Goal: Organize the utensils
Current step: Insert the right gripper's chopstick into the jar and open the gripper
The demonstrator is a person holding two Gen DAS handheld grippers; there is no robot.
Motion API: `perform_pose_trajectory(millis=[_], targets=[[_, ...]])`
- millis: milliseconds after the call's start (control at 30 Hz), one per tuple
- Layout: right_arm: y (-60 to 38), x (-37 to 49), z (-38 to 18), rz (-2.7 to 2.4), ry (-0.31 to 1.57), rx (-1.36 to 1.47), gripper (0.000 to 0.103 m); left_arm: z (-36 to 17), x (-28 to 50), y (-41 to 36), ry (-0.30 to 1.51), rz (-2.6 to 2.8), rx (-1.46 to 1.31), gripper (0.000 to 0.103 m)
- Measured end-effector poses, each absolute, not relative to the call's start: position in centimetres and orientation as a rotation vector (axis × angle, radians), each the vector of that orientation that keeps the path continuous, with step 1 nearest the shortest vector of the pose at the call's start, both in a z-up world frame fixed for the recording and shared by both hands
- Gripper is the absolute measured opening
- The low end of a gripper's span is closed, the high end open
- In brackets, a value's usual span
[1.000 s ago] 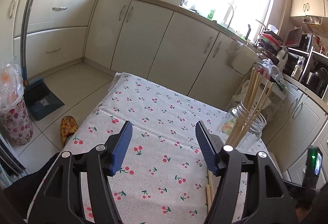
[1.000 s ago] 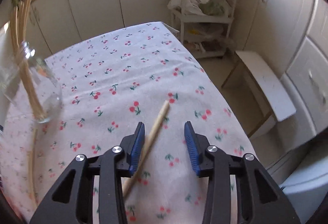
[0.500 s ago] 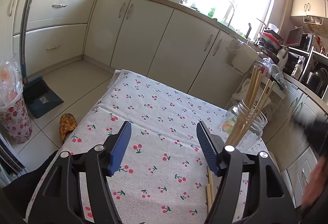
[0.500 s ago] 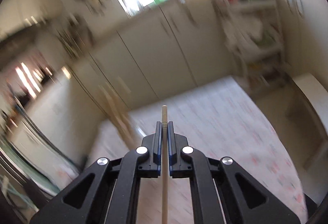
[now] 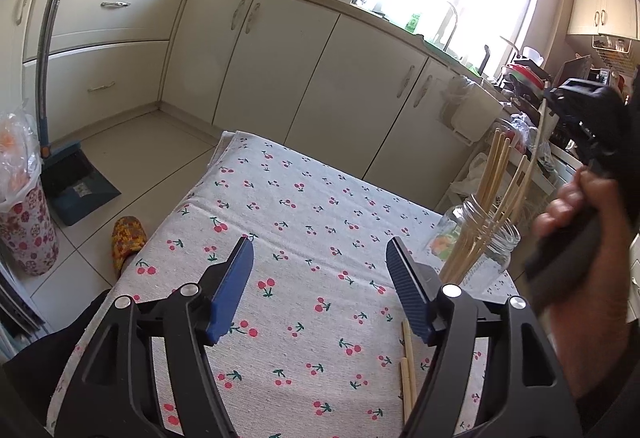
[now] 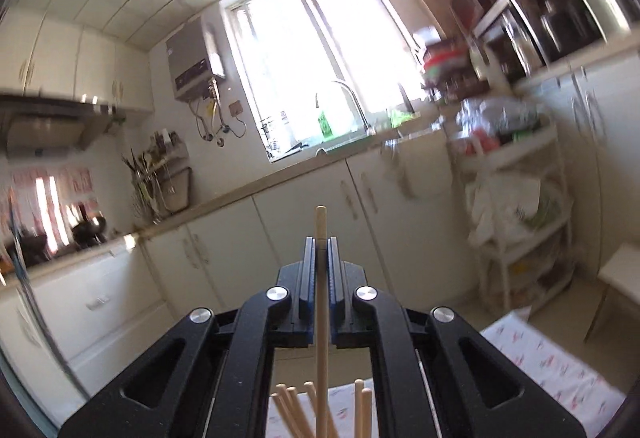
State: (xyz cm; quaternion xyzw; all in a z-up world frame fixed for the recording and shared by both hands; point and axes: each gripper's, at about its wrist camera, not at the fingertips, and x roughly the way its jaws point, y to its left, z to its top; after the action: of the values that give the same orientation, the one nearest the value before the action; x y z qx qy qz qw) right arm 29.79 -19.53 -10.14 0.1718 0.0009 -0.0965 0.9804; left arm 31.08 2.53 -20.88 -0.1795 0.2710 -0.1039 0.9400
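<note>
A home kitchen: cream cabinets (image 5: 304,65) under a worktop, sink tap (image 6: 352,97) by the window (image 6: 320,49).

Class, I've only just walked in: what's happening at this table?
A person is tidying chopsticks into a glass jar on a cherry-print tablecloth. The right tongs are shut on one chopstick, held above the sticks already standing in the jar. The left tongs hang open over the cloth, holding nothing. Two more loose chopsticks lie on the cloth.

left gripper (image 5: 320,270) agape, right gripper (image 6: 321,242) clamped — level
</note>
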Motion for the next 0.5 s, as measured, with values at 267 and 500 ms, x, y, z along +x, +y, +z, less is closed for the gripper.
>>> perform_pose_trajectory(millis=[267, 500], targets=[[-18.1, 29.3, -13.0, -0.167, 0.056, 0.227, 0.006, -20.9, 31.2, 2.5, 0.564, -0.207, -0.368, 0.069], [-18.0, 23.6, -15.0, -0.108, 0.251, 0.247, 0.031, -20.9, 31.3, 2.4, 0.573, -0.202, -0.364, 0.070]])
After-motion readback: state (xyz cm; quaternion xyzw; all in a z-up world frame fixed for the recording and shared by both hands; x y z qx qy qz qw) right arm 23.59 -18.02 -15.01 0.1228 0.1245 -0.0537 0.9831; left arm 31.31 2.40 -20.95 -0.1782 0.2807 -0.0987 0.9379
